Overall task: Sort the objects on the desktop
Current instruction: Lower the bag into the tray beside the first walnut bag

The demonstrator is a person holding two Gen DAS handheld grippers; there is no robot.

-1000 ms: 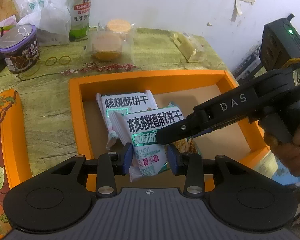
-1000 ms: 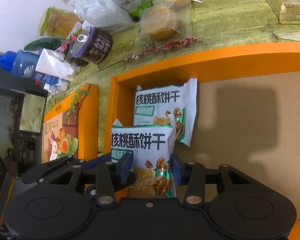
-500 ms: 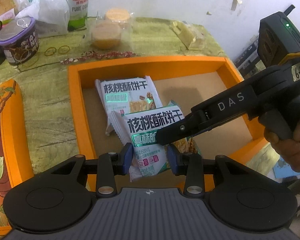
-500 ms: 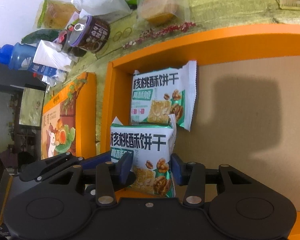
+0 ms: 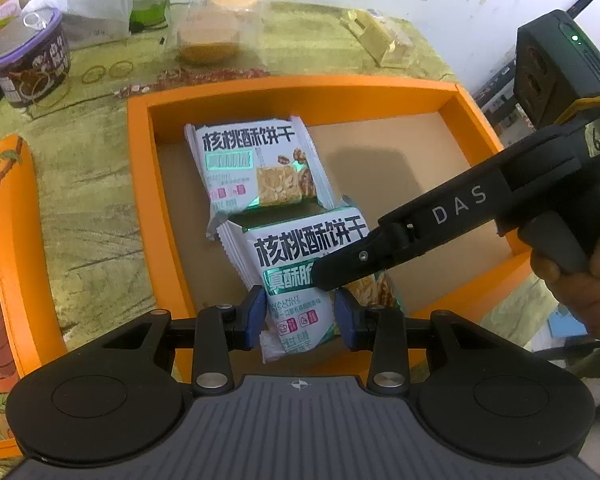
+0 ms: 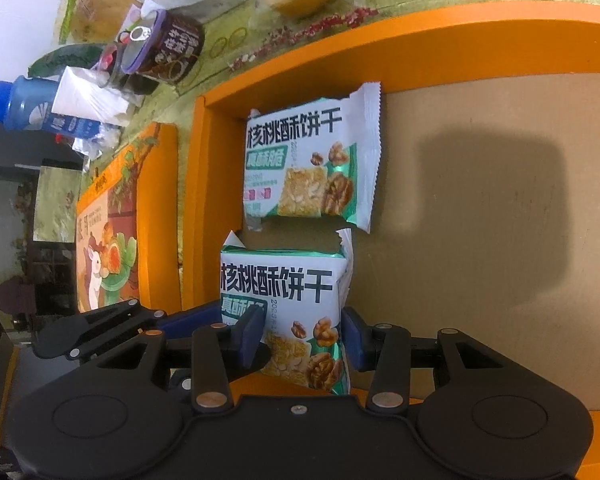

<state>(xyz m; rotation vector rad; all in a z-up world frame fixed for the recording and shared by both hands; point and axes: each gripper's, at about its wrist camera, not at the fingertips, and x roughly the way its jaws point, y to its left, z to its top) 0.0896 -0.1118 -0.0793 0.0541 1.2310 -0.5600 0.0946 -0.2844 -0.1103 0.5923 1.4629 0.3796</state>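
While both grippers clamped one walnut-biscuit packet (image 5: 300,280), left gripper (image 5: 300,316) pinched its lower end between blue pads, and right gripper (image 6: 303,340) closed on its sides. Packet sat over the brown floor of the orange tray (image 5: 140,184), near the front left corner. Second identical packet (image 5: 256,168) lay flat just behind it. Purple-lidded cup (image 5: 28,64) stood on green tabletop (image 5: 92,200) beyond the tray

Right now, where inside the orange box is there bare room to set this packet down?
The brown floor right of the lying biscuit packet, out to the orange box wall, is bare. The left side is crowded: that packet lies in the far-left corner, with the held packet just in front of it.
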